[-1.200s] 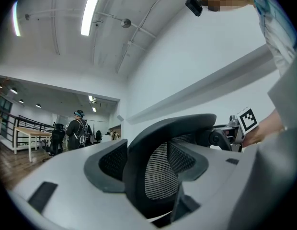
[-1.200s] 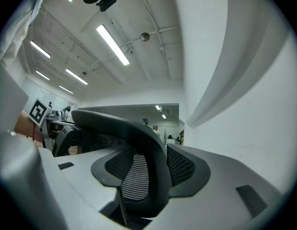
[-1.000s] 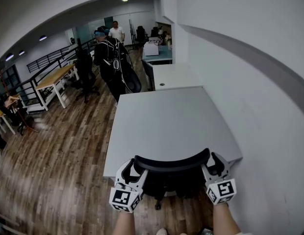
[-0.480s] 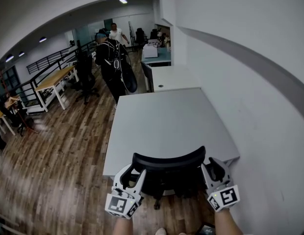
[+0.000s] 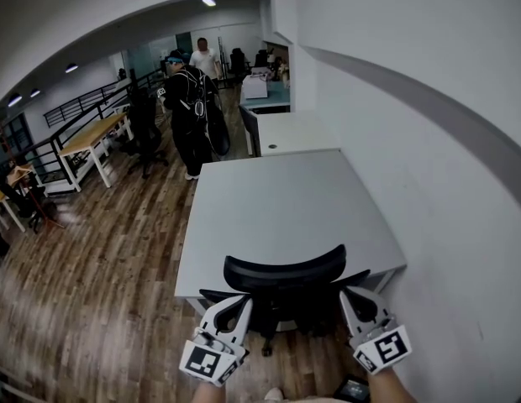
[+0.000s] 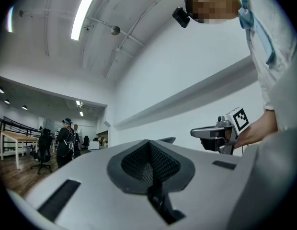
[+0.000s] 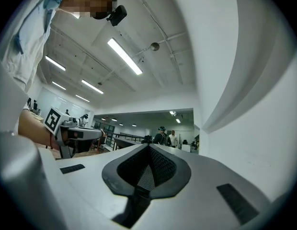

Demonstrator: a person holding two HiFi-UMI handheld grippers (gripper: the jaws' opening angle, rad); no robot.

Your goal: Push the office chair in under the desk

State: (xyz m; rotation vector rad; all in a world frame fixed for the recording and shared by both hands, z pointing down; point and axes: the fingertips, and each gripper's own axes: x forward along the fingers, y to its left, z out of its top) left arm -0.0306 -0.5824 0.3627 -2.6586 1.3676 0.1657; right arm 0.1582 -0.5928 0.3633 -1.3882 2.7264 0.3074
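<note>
Left gripper (image 5: 234, 305), right gripper (image 5: 355, 299) fingers just closed empty; only head view shows desk (image 5: 277, 208)

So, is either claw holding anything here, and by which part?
Nothing held: left claw and right claw have just closed, empty, behind the office chair.

Two claws (image 5: 234, 305) (image 5: 353, 296), one office chair (image 5: 284, 274) at near desk (image 5: 286, 204), two people (image 5: 189, 99) standing.

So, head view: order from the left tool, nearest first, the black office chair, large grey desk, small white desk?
1. Black office chair, directly ahead of the left tool.
2. Large grey desk, behind the chair.
3. Small white desk, farthest back.
</note>
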